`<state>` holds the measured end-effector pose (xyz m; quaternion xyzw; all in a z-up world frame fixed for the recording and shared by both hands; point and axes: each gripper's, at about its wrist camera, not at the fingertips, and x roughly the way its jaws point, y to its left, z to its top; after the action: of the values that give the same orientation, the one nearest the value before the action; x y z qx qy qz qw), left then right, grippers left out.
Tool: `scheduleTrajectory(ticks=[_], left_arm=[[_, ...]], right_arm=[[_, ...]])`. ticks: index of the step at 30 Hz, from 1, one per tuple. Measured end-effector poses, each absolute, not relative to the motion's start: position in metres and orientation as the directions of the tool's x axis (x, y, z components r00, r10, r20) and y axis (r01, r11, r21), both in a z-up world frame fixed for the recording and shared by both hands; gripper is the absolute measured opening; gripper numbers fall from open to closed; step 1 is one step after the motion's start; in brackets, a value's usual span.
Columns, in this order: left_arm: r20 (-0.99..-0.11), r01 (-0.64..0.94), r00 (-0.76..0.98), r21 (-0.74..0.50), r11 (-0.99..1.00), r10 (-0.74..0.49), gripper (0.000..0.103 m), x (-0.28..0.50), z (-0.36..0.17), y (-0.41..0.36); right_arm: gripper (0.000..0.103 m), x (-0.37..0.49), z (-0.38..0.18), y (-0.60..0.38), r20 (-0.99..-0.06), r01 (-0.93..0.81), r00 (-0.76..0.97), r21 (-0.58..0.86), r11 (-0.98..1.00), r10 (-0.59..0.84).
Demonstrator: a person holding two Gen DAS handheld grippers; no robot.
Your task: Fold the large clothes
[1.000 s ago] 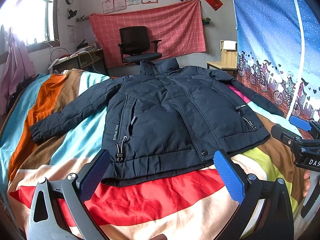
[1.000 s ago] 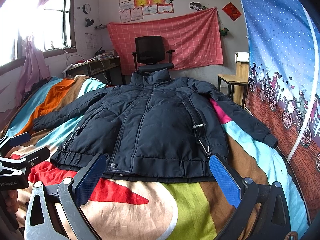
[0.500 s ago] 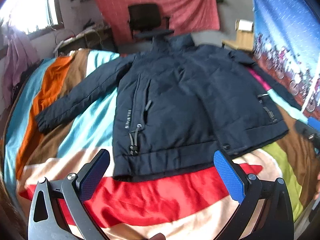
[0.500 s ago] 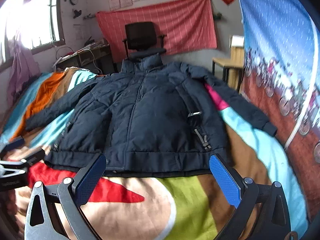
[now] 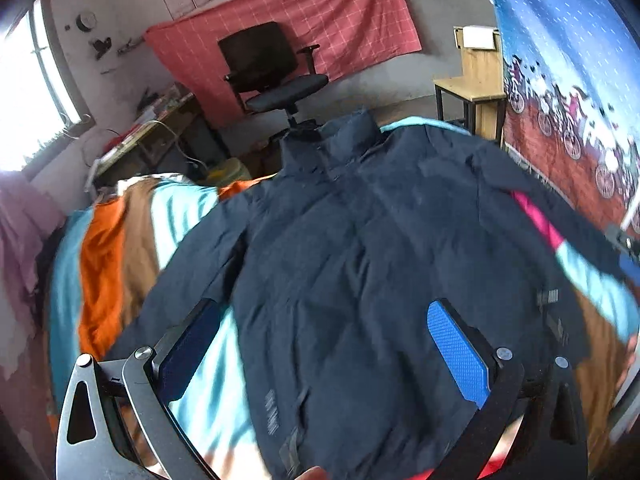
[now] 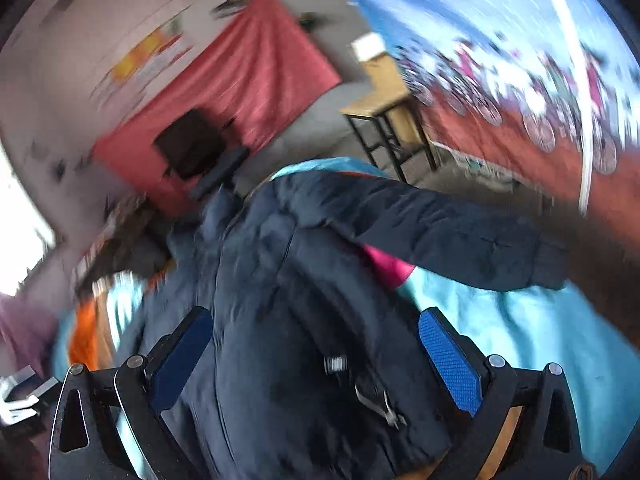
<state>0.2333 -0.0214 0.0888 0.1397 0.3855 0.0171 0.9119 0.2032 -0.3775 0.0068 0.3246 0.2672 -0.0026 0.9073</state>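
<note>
A large dark navy padded jacket (image 5: 360, 264) lies front up on a striped bedspread (image 5: 120, 248), collar at the far end, both sleeves spread out. My left gripper (image 5: 324, 352) is open and empty above the jacket's left front, near its left sleeve (image 5: 180, 280). My right gripper (image 6: 316, 360) is open and empty above the jacket's (image 6: 280, 320) right front by a pocket zip (image 6: 376, 400). The right sleeve (image 6: 440, 232) stretches out to the right. The right view is blurred.
A black office chair (image 5: 272, 76) and a red cloth stand past the bed's far end. A wooden table (image 5: 472, 92) stands at the far right. A blue patterned curtain (image 5: 560, 80) hangs along the right side. A cluttered desk (image 5: 152, 136) is far left.
Both grippers have moved forward from the hem to above the jacket's body. The right gripper has also tilted and swung toward the right sleeve. Both stay open.
</note>
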Motion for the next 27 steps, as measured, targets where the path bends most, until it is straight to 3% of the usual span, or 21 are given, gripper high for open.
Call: scheduleTrajectory(ticks=[9,16,22,27], left_arm=[[-0.675,0.145,0.735,0.253,0.957,0.067,0.102,0.362,0.054,-0.060],[-0.713,0.211,0.698,0.118,0.970,-0.065,0.102,0.457,0.015,-0.097],[-0.730,0.188,0.675,0.030,0.982,-0.107,0.102,0.520,-0.013,-0.117],[-0.741,0.225,0.662,0.051,0.973,-0.114,0.102,0.548,-0.029,-0.140]], right_arm=[[0.103,0.230,-0.058,-0.435,-0.421,0.268,0.880,0.823,0.500,0.220],[0.103,0.241,-0.098,-0.463,-0.476,0.379,0.849,0.852,0.361,0.231],[0.103,0.249,-0.111,-0.493,-0.400,0.345,0.869,0.912,0.222,0.293],[0.103,0.252,-0.114,-0.503,-0.424,0.385,0.855,0.904,0.183,0.297]])
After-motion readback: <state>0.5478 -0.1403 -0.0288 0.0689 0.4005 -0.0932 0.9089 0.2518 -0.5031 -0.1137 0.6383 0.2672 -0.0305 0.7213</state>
